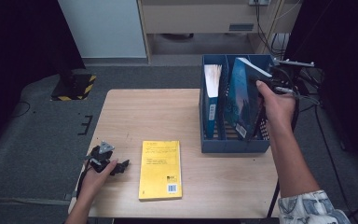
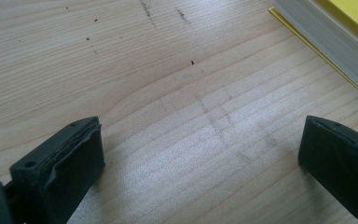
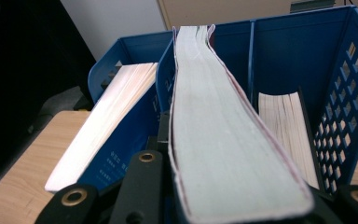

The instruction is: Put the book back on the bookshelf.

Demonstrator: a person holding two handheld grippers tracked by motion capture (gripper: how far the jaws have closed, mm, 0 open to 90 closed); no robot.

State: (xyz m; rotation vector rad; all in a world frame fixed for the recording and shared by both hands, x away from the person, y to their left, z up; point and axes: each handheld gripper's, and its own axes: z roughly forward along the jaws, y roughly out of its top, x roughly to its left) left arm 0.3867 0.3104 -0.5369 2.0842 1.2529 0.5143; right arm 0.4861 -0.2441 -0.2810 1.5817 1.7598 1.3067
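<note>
— What do we hold in our right gripper (image 1: 274, 86)?

— A thick teal-covered book (image 1: 241, 95), clamped between the jaws; its pale page block runs away from us, tilted over the middle slot of the blue plastic file box (image 1: 233, 144).

— And the box's walls?

— Perforated with small square holes; another book (image 1: 211, 100) leans in the left slot.

— Our left gripper (image 1: 121, 165)?

— Jaws wide apart, nothing between them — low over the pale wood-grain table (image 1: 135, 112), just beside the flat yellow paperback (image 1: 161, 170).
</note>
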